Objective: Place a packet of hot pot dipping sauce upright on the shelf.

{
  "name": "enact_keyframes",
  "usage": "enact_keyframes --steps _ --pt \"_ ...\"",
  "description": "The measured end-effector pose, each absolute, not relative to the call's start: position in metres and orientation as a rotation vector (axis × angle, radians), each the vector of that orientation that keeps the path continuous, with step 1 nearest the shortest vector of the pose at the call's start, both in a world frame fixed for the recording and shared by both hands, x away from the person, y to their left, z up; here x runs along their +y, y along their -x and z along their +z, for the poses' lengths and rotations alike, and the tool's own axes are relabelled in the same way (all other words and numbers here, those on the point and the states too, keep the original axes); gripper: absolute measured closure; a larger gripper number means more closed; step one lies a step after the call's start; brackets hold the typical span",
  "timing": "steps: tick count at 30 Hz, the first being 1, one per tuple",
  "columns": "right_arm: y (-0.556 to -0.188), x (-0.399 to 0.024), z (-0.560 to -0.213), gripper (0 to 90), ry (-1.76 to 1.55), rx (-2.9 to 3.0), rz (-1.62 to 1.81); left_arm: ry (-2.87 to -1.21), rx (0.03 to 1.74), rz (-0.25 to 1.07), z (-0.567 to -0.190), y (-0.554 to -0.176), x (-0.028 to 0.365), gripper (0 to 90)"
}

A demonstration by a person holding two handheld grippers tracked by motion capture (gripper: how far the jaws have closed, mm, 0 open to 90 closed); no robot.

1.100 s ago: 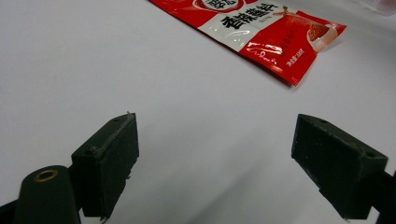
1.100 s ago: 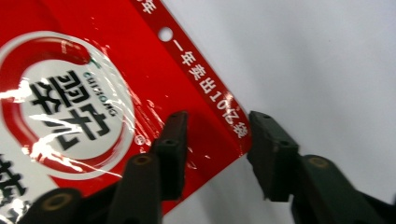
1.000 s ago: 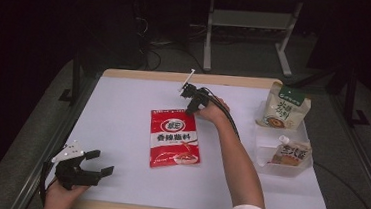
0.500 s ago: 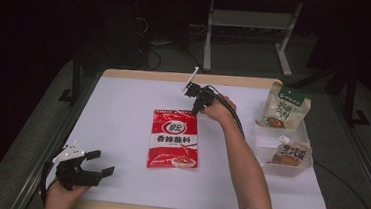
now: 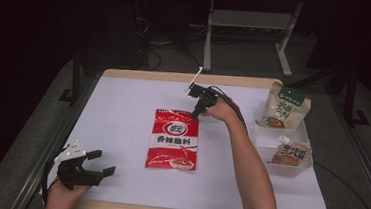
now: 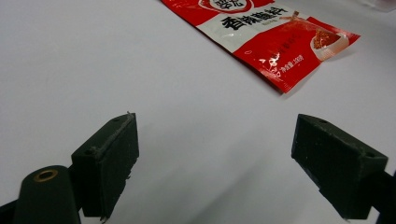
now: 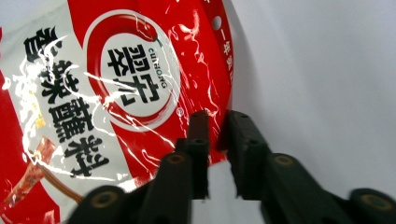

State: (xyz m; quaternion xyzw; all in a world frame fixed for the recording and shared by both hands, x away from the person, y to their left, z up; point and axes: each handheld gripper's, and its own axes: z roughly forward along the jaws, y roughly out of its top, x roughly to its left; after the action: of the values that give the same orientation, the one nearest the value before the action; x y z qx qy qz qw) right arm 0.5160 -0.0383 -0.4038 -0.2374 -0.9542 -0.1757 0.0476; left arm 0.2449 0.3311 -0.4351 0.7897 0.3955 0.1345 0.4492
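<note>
**Grip eased at packet corner**

Packet (image 5: 173, 139) lies flat mid-table (image 5: 123, 109), turned slightly since a second ago. My right gripper (image 5: 195, 114) sits at its far right corner; its jaws have just been opening, and now stand a little apart with the raised edge between them, pads not pressing. I judge the pinch has let go, so lifting needs a fresh squeeze. Left gripper (image 5: 106, 161) rests released at the near left edge, well apart. Two pouches (image 5: 286, 106) sit in a tray (image 5: 262, 151) at right; nothing blocks the way.
</note>
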Motion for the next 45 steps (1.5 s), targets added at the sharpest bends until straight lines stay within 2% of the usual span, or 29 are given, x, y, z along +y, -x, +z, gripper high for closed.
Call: enact_keyframes --steps 4,9,11,13,18,30,45 --pt "-0.518 -0.033 -0.413 69.1 0.723 -2.916 -0.512 -1.946 0.985 0.329 -0.435 -0.245 0.331 14.8" --pt "-0.521 -0.029 -0.419 70.2 0.743 -2.914 -0.506 -1.945 0.983 0.329 -0.435 -0.245 0.332 14.8" --pt "-0.521 -0.029 -0.421 76.4 0.760 -2.922 -0.501 -1.947 0.983 0.328 -0.435 -0.245 0.331 14.8" --pt "-0.521 -0.030 -0.420 88.2 0.787 -2.940 -0.510 -1.953 0.976 0.331 -0.435 -0.245 0.331 14.8" --pt "-0.519 -0.032 -0.414 90.0 0.778 -2.939 -0.523 -1.950 0.977 0.325 -0.435 -0.245 0.330 14.8" --pt "-0.489 -0.045 -0.361 90.0 0.671 -2.963 -0.702 -1.942 0.967 0.278 -0.429 -0.251 0.320 15.3" --pt "-0.433 -0.067 -0.289 90.0 0.469 -2.997 -0.938 -1.953 0.882 0.220 -0.410 -0.285 0.288 15.6"
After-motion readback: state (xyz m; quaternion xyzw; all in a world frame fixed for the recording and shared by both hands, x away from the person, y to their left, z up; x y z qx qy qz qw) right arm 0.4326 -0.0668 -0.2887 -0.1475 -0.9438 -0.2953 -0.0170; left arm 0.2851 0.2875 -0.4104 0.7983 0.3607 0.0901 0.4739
